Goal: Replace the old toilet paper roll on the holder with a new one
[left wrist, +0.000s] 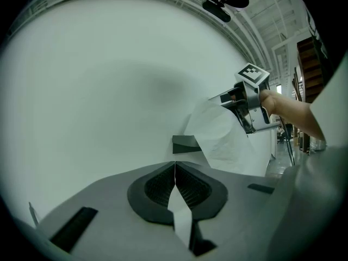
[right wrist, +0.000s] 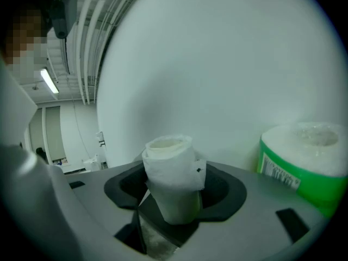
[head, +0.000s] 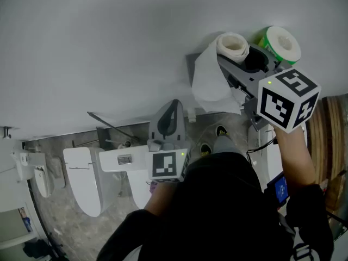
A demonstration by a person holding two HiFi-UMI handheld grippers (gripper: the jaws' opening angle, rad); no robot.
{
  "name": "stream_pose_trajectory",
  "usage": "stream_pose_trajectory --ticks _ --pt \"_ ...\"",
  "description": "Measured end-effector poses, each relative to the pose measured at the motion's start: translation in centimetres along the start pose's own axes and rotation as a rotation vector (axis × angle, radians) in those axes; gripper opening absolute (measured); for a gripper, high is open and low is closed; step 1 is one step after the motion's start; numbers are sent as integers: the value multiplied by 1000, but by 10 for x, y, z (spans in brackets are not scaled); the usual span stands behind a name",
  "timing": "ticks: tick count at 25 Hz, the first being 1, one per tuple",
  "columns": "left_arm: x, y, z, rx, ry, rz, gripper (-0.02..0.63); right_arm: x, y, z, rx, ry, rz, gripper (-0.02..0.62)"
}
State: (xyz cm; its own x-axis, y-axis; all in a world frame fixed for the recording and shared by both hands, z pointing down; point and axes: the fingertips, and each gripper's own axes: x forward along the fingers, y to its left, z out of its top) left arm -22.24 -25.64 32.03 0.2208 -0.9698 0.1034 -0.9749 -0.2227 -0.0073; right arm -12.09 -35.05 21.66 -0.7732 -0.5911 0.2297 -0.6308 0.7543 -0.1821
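**Head view.** The right gripper (head: 242, 57), with a black-and-white marker cube behind it, has its jaws closed on the old roll (head: 231, 43). This roll is nearly used up and is held close to the white wall (head: 109, 37), off the grey holder (head: 190, 64). A loose paper sheet (head: 209, 83) hangs from the roll across the holder. The new roll (head: 283, 42), in a green wrapper, sits just beside the right gripper; what carries it cannot be told. The left gripper (head: 174, 104) points at the wall, lower in the picture. Below lie a white toilet (head: 84, 184) and a grey stone-patterned floor (head: 60, 211).

**Left gripper view.** The jaws are brought together on a narrow paper strip (left wrist: 180, 213) — whether it joins the hanging sheet cannot be told. Beyond them are the holder, the sheet and the right gripper against the wall.

**Right gripper view.** The old roll stands upright between the jaws, which press on both its sides. The new roll is to the right — its wrapper bears a white label with print too small to read.
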Motion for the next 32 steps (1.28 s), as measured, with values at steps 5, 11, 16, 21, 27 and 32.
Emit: stream_pose_trajectory --ticks 5,11,16,21,27,32 --pt "-1 -3 -4 -14 9 12 23 8 -5 -7 12 40 -20 249" --pt "3 -3 1 -23 4 0 23 7 -4 -10 65 62 7 250" --pt "10 -4 1 -27 9 -14 23 8 -1 -7 72 68 21 259" --pt "14 -8 0 -21 4 -18 23 11 -1 4 75 41 30 281" --pt "14 -9 3 -16 5 -20 23 5 2 13 20 14 25 304" --pt "13 -8 3 -23 13 -13 23 -5 9 18 -132 13 11 302"
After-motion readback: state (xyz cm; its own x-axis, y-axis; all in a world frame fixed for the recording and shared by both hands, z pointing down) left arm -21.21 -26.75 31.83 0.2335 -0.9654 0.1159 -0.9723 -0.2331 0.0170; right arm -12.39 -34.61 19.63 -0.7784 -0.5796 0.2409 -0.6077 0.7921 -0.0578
